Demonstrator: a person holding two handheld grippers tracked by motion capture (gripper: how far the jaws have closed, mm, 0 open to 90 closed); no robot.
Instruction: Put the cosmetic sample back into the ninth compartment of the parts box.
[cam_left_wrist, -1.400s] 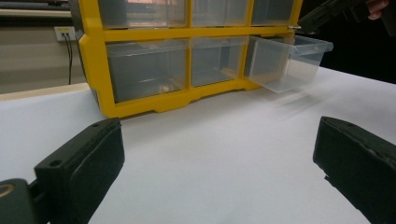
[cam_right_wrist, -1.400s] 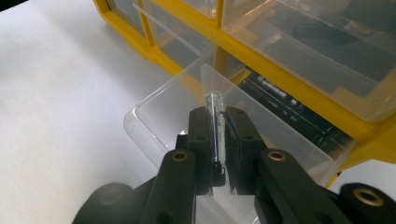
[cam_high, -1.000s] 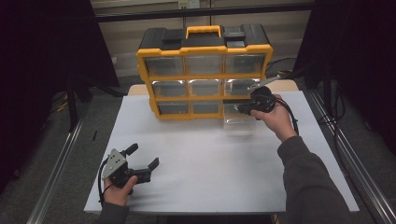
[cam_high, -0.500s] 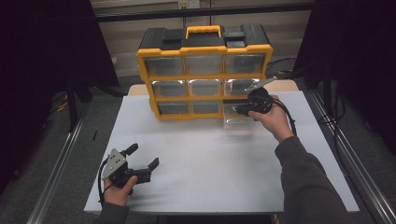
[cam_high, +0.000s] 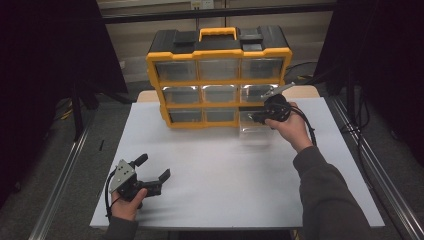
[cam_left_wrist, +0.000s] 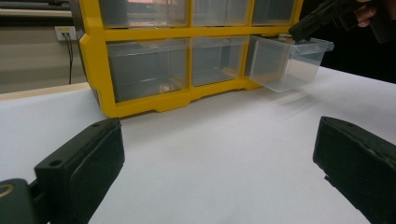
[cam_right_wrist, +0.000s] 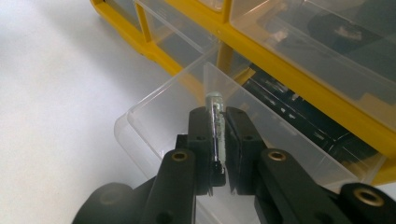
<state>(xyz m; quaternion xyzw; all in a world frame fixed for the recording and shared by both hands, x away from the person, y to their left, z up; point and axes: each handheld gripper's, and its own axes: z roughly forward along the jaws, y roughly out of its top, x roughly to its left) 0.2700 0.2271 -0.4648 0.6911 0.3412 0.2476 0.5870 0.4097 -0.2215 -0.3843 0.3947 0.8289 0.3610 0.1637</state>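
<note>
Clear plastic drawer (cam_right_wrist: 154, 116), pulled partway out of the bottom right slot of a yellow and black organiser (cam_high: 218, 75) at the back of a white counter (cam_high: 225, 175). Right tongs (cam_right_wrist: 219, 140) clamped narrow on the drawer's front lip, gripped at its middle, seen close in the right gripper view. Left tongs (cam_high: 152, 167) spread wide and holding nothing, resting low near the front left of the counter. Probably light, stiff and slick, thin-walled, apparently empty; best held squarely by that front lip, pulled level to avoid jamming or tipping.
</note>
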